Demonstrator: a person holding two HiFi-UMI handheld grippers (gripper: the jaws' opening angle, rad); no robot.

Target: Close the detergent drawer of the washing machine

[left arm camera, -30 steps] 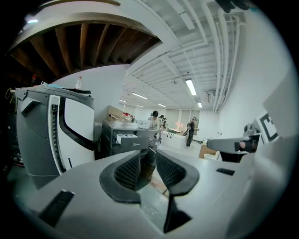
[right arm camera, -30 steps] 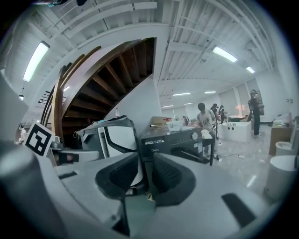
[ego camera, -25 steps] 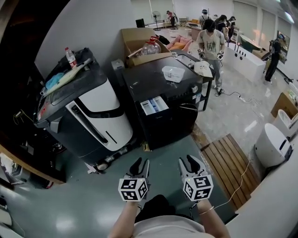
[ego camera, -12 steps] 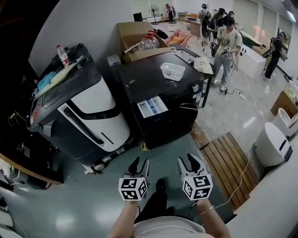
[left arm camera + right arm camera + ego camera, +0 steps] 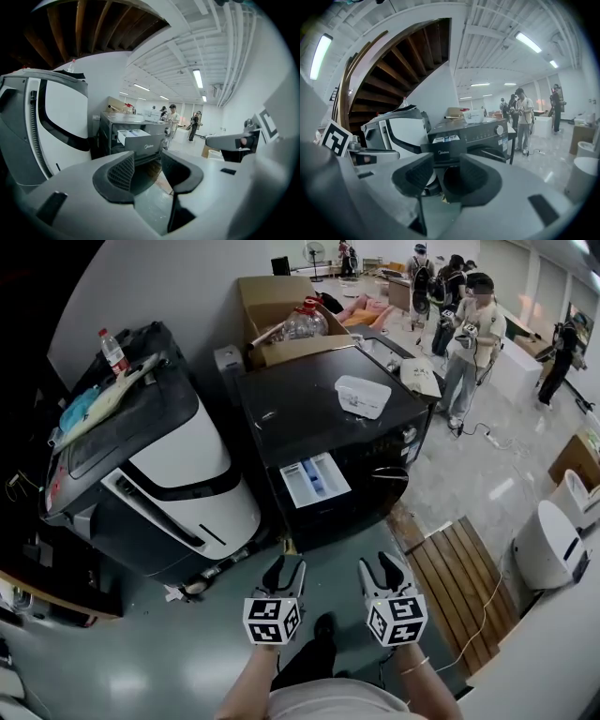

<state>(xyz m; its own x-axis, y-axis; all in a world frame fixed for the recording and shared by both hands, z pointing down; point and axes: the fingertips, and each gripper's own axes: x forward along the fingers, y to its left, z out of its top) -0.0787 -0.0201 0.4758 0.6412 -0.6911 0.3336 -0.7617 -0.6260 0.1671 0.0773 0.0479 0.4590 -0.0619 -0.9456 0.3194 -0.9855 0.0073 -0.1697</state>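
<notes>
The black washing machine stands ahead of me with its white detergent drawer pulled out at the front top left. The drawer also shows in the left gripper view, and again as the drawer in the right gripper view, beyond the jaws. My left gripper and right gripper hover side by side over the grey floor, well short of the machine. Both have just been opening their jaws and stand open with nothing between them.
A large grey-and-white machine stands left of the washer, with a bottle on top. A clear plastic container rests on the washer's lid. A cardboard box is behind it. A wooden pallet and a white round appliance lie right. People stand further back.
The washing machine and its drawer have drawn nearer and lower in the head view as I moved toward them. The grippers keep their places side by side. The people behind have shifted right.
</notes>
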